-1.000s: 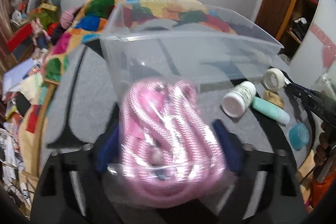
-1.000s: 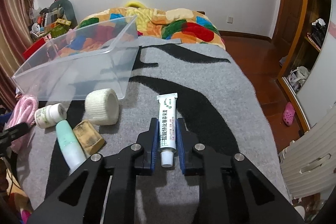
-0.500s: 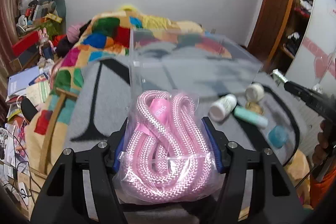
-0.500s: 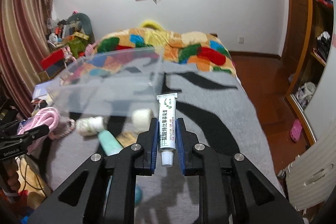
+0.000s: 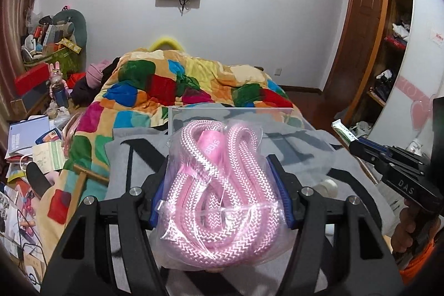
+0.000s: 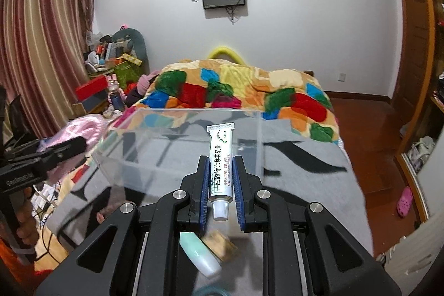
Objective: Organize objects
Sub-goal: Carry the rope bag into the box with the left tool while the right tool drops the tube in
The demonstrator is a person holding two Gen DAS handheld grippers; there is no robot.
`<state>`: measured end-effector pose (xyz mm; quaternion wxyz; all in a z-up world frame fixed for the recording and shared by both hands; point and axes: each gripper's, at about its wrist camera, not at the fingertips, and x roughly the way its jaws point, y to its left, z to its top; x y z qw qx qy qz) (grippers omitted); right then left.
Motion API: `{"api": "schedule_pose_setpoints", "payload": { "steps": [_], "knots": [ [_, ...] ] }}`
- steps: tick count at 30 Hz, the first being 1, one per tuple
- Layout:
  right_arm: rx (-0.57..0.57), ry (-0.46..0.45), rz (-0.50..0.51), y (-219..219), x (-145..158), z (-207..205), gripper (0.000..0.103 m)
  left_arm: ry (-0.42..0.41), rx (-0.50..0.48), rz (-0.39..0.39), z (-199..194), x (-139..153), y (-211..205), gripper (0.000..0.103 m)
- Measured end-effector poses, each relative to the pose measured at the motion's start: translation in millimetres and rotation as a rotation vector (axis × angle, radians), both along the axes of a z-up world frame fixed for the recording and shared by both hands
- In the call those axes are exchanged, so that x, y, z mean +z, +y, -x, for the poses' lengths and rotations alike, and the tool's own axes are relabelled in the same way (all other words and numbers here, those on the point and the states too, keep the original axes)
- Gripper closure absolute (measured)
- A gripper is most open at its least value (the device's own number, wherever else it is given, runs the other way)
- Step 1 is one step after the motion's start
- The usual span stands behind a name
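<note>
1. My left gripper point(image 5: 220, 199) is clamped on a clear bag of coiled pink rope point(image 5: 219, 185); the blue pads press its two sides and the jaws stand wide around the bulk.
2. My right gripper point(image 6: 221, 182) is closed narrowly on a white ointment tube point(image 6: 220, 165), cap toward the camera and crimped end pointing forward.
3. The clear plastic bin point(image 6: 180, 146) sits on the grey blanket point(image 6: 305, 185) ahead of both grippers. In the right view the tube's far end overlaps its near wall; in the left view the rope bag hides most of it.
4. Below my right jaws lie a mint-green tube point(image 6: 198, 254) and a brown block point(image 6: 222, 243), touching each other.
5. In the left view a white tape roll point(image 5: 327, 186) shows just right of my jaw.
6. Beyond the bin lies a patchwork quilt point(image 5: 177, 85); clutter fills the left corner.
</note>
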<state>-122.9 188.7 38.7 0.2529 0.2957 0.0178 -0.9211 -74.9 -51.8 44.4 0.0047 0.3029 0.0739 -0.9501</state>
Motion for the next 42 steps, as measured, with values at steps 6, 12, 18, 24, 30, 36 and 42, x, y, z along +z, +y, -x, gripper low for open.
{"api": "schedule_pose_setpoints", "payload": {
  "steps": [6,12,18,24,30,36,42],
  "knots": [
    [0.027,-0.052,-0.02,-29,-12,27,0.088,-0.072,-0.012,-0.005,38,-15,0,0.04],
    [0.034,-0.126,-0.08,-47,-33,60,0.088,-0.148,-0.033,-0.014,66,-36,4,0.04],
    [0.056,-0.165,-0.133,-60,-47,74,0.088,-0.179,-0.038,-0.005,84,-46,9,0.04],
    [0.069,-0.197,-0.164,-67,-54,82,0.088,-0.199,-0.025,0.01,95,-46,12,0.039],
    [0.074,-0.203,-0.159,-64,-49,80,0.065,-0.153,-0.038,0.021,82,-33,15,0.028],
    [0.088,-0.152,-0.131,-57,-32,59,0.055,-0.111,-0.048,0.034,58,-20,16,0.019],
    [0.102,-0.085,-0.109,-40,-17,24,0.036,-0.072,-0.042,0.057,26,-14,17,0.008]
  ]
}}
